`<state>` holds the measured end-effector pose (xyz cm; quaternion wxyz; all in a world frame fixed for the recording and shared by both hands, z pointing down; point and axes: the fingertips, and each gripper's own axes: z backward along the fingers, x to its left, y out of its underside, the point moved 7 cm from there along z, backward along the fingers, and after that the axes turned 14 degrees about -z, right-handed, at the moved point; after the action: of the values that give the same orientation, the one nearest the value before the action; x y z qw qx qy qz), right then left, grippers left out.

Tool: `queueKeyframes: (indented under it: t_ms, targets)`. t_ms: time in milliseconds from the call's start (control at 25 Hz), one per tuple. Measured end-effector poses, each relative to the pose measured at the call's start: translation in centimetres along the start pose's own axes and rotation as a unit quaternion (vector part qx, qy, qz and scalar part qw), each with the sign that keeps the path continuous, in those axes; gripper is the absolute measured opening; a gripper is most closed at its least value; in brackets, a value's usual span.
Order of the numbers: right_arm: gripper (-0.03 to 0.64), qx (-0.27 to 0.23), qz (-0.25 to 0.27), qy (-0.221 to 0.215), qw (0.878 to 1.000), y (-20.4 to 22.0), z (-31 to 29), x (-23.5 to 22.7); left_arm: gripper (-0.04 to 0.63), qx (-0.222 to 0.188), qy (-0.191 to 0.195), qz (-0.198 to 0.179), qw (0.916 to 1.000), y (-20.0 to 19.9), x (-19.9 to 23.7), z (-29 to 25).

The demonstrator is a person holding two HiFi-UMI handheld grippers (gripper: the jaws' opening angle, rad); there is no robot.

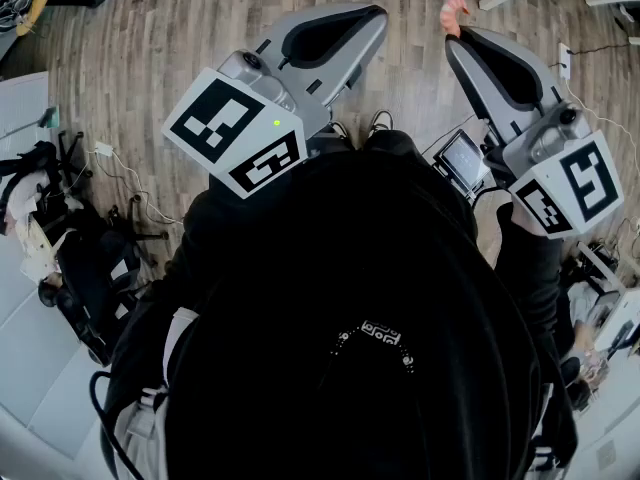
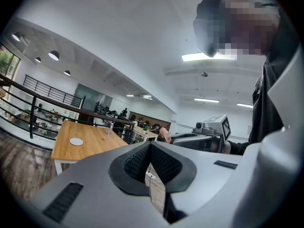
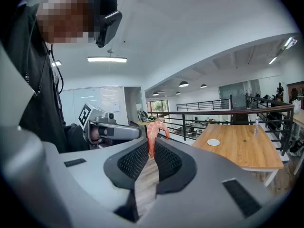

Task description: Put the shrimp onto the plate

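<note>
A pink shrimp (image 3: pixel 153 133) sticks up between the pads of my right gripper (image 3: pixel 152 145), which is shut on it. In the head view the shrimp (image 1: pixel 453 10) shows at that gripper's tip, held over the wooden floor. My left gripper (image 2: pixel 149 147) is shut with nothing between its pads; it is held level beside the right one (image 2: pixel 202 137). A small white plate (image 3: pixel 213 142) lies on a wooden table (image 3: pixel 247 151) some way off; the left gripper view shows the same plate (image 2: pixel 76 141) too.
The person's dark-clothed body (image 1: pixel 350 318) fills the middle of the head view. Black chairs and cables (image 1: pixel 70 248) lie on the floor at left. A black railing (image 3: pixel 213 118) runs behind the table. A green speck (image 3: pixel 244 140) lies on the tabletop.
</note>
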<state>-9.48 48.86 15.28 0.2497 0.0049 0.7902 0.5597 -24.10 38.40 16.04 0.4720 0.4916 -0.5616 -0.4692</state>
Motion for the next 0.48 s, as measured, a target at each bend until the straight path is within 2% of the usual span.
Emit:
queueKeyframes:
  t_ms: [280,480]
  targets:
    - [0.052,-0.004,0.003,-0.004,1.000,-0.2,0.4,-0.2,-0.002,-0.009,-0.002,-0.010,0.9999,-0.4,-0.4,-0.1]
    - [0.054,-0.017,-0.015,-0.007,1.000,-0.2,1.8,-1.8,-0.002,-0.001,-0.001,-0.014,0.9999,0.3,-1.1,-1.6]
